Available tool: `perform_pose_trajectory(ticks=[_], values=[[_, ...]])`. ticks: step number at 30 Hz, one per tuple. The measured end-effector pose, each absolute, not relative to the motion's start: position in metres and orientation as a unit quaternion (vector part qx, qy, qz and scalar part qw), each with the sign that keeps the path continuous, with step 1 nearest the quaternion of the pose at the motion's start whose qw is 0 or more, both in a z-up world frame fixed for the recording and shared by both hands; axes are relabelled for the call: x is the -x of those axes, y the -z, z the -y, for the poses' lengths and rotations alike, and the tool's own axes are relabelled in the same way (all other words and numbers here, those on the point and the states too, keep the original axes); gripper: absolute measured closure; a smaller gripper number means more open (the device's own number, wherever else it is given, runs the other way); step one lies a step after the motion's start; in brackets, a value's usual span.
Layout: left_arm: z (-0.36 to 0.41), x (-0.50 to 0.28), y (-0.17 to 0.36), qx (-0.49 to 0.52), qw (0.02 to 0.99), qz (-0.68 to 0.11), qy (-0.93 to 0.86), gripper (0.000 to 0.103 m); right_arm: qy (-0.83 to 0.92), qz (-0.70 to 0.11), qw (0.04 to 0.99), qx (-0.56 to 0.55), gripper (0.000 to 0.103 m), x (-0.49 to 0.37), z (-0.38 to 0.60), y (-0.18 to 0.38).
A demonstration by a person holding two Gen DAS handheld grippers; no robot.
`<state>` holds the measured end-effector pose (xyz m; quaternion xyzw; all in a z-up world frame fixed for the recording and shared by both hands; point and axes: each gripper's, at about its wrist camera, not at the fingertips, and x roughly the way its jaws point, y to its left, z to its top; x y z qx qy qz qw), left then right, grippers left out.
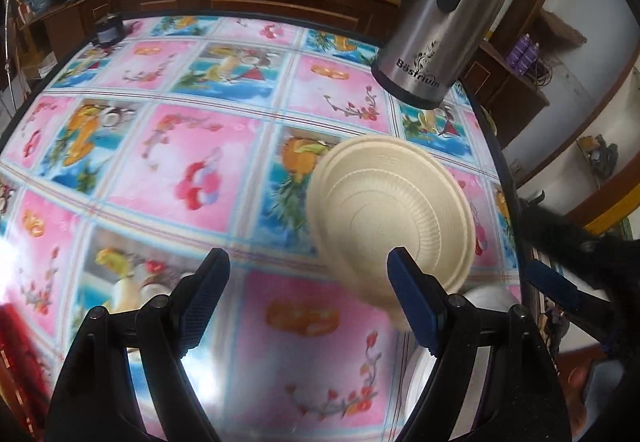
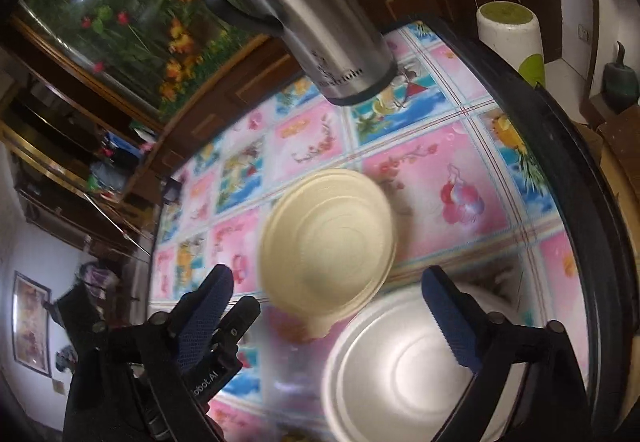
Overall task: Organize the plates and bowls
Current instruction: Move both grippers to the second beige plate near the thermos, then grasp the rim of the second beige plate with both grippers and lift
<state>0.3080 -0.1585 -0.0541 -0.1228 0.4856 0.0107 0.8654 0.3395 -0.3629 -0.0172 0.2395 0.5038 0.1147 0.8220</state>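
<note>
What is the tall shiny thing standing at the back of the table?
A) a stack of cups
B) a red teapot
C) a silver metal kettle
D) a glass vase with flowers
C: the kettle is shiny steel with a black base and handle, standing on the flowered tablecloth beyond the cream bowl.

Tbl w/ kettle, bowls
</note>
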Motion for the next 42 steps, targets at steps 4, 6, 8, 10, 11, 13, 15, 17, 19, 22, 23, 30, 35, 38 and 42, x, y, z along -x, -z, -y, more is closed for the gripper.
perform_pose_trajectory(ticks=[4,6,8,10,11,13,15,17,19,22,23,30,35,38,42], values=[[0.165,-0.322,0.065,0.118,0.863,-0.491,-0.017,0.022,-0.1,-0.527,0.813,-0.226,0.026,-0.358,0.362,0.038],[0.165,-0.329,0.069,0.116,0.862,-0.494,-0.022,0.022,-0.092,-0.536,0.81,-0.219,0.027,-0.366,0.362,0.047],[0.165,-0.333,0.073,0.113,0.862,-0.493,-0.031,0.022,-0.086,-0.544,0.808,-0.211,0.033,-0.373,0.361,0.053],[0.162,-0.337,0.077,0.115,0.86,-0.495,-0.041,0.035,-0.079,-0.552,0.805,-0.203,0.04,-0.379,0.359,0.059],[0.161,-0.339,0.079,0.109,0.858,-0.499,-0.048,0.04,-0.077,-0.556,0.804,-0.198,0.045,-0.381,0.358,0.061],[0.159,-0.344,0.084,0.108,0.853,-0.508,-0.054,0.05,-0.069,-0.567,0.8,-0.182,0.048,-0.385,0.355,0.066],[0.159,-0.346,0.089,0.099,0.85,-0.514,-0.06,0.062,-0.066,-0.574,0.796,-0.182,0.051,-0.389,0.353,0.072],[0.161,-0.347,0.092,0.09,0.85,-0.516,-0.058,0.073,-0.061,-0.578,0.794,-0.176,0.064,-0.392,0.351,0.075],[0.163,-0.346,0.09,0.083,0.854,-0.511,-0.053,0.086,-0.058,-0.586,0.791,-0.166,0.082,-0.394,0.348,0.079],[0.165,-0.345,0.087,0.079,0.853,-0.514,-0.046,0.09,-0.06,-0.591,0.787,-0.168,0.093,-0.393,0.344,0.083],[0.164,-0.344,0.086,0.081,0.853,-0.513,-0.045,0.09,-0.057,-0.587,0.79,-0.167,0.093,-0.391,0.343,0.082],[0.154,-0.323,0.06,0.075,0.87,-0.485,-0.045,0.09,-0.075,-0.566,0.803,-0.171,0.093,-0.376,0.336,0.059],[0.141,-0.297,0.039,0.073,0.883,-0.461,-0.05,0.09,-0.091,-0.546,0.816,-0.166,0.093,-0.354,0.324,0.036],[0.133,-0.279,0.031,0.073,0.889,-0.45,-0.049,0.09,-0.098,-0.534,0.824,-0.163,0.093,-0.336,0.316,0.024],[0.123,-0.249,0.024,0.071,0.896,-0.435,-0.046,0.09,-0.108,-0.521,0.831,-0.161,0.093,-0.306,0.308,0.012]])
